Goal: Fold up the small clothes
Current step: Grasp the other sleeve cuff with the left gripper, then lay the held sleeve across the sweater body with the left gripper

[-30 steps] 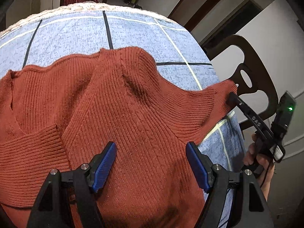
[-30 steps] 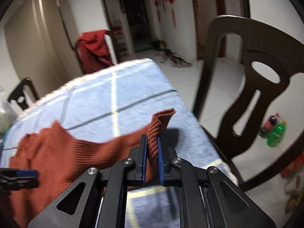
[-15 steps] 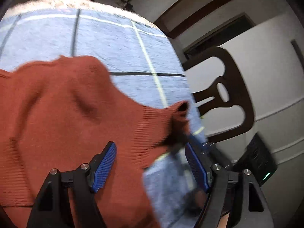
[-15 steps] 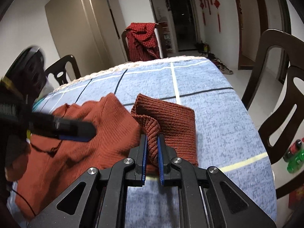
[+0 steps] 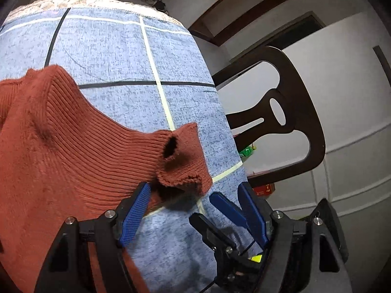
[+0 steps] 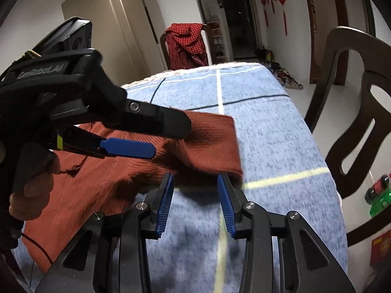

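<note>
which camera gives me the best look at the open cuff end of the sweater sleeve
The left wrist view. There the sleeve cuff faces the camera, its dark opening and knit rim sharp, lying on the blue tablecloth. The right wrist view shows the same sleeve only as a flat, motion-blurred band, with no opening visible.

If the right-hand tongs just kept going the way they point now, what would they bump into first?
Most likely the cuff end of the rust-red sweater sleeve, lying on the blue tablecloth just ahead of the right tongs. Their jaws have just been opening and hold nothing. Depth is hard to judge here.
</note>
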Available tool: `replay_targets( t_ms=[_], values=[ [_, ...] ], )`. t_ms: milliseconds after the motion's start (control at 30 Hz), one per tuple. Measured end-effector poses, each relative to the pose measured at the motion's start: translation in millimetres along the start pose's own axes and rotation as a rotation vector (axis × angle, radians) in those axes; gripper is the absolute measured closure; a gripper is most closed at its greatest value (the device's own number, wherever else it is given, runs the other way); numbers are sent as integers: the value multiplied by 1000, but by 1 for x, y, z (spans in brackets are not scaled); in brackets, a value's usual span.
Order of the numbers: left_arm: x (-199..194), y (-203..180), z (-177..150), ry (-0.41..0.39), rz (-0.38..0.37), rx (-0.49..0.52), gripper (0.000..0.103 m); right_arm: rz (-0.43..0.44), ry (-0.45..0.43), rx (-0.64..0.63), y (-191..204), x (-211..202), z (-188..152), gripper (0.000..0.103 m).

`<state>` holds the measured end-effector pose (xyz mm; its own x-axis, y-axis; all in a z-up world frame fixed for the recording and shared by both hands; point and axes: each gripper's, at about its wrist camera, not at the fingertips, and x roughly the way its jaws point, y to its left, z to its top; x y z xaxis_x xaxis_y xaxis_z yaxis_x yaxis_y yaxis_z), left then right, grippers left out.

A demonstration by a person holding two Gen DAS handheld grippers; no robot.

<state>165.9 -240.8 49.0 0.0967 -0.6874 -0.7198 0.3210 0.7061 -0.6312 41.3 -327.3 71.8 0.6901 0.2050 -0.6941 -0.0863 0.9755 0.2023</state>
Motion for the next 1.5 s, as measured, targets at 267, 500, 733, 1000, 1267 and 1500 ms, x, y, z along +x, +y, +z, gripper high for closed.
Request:
replay_targets(
  t_ms=[267,500,733,1000,1267,1500],
  values=[
    [11,-5,-3,-31,16,-21,42,-2,3,37,-14,-11,-8,65],
    [17,10,0,-98,46,-152,47,5,-2,68,-20,-14,-14,65],
    [28,8,2,-80,69,-149,75,19,-9,87,-25,-18,-16,65],
    [22,9,3,-97,88,-116,92,22,-14,112,-26,-18,-12,65],
    [-9,11,0,-141,67,-60,92,24,-18,128,-20,-12,-5,65],
    [-49,22,-3,-197,47,-38,92,35,-6,86,2,-6,1,65]
  ],
)
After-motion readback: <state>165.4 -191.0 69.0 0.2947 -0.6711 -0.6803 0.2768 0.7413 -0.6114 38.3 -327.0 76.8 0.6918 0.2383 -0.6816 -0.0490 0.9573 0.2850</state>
